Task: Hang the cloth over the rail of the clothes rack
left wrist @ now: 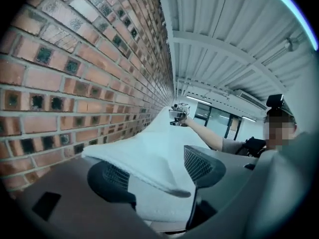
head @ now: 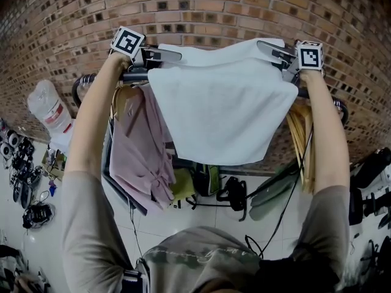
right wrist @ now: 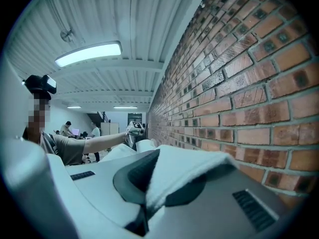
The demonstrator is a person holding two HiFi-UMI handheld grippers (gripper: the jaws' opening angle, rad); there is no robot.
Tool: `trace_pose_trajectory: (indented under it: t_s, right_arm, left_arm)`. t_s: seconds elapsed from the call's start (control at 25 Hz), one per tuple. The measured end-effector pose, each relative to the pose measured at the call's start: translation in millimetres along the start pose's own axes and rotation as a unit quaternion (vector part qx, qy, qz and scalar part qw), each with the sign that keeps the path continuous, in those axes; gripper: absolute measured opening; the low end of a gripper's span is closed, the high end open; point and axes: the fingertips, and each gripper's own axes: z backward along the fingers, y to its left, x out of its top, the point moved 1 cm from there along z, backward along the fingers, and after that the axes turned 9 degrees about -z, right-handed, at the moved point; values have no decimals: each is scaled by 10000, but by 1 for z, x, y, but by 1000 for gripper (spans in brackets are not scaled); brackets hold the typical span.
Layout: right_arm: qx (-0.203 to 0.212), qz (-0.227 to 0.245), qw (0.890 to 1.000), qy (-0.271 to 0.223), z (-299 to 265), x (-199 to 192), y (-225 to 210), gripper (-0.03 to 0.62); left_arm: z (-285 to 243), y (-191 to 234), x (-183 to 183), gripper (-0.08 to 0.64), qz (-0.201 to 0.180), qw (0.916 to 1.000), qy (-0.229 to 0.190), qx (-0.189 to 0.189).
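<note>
A white cloth (head: 223, 108) is draped over the dark rail (head: 131, 76) of the clothes rack and hangs down its front, close to the brick wall. My left gripper (head: 168, 55) is at the cloth's upper left corner. In the left gripper view its jaws (left wrist: 157, 173) stand apart, and the cloth (left wrist: 149, 153) lies loose between them without being pinched. My right gripper (head: 272, 49) is at the upper right corner. In the right gripper view it (right wrist: 159, 183) is shut on a fold of the cloth (right wrist: 184, 168).
A pink garment (head: 140, 145) hangs on the rack at left and wooden hangers (head: 302, 139) at right. The brick wall (head: 201, 11) stands right behind the rail. Bags (head: 208, 182) sit under the rack, and shoes (head: 21, 163) and a plastic bag (head: 49, 112) lie at far left.
</note>
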Motion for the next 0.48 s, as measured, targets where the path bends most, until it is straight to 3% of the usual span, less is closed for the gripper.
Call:
trace_pose_trajectory:
  t_s: [0.12, 0.24, 0.48]
  right_arm:
    - [-28, -42, 10000, 38, 0, -1, 0, 17]
    - [-41, -84, 10000, 9, 1, -2, 1, 17]
    - [-35, -61, 10000, 60, 3, -6, 2, 17]
  left_arm:
    - [-2, -3, 1, 360, -20, 10000, 7, -80]
    - [0, -2, 7, 435, -50, 9997, -242, -5]
    - [0, 4, 2, 489, 142, 9995, -193, 211]
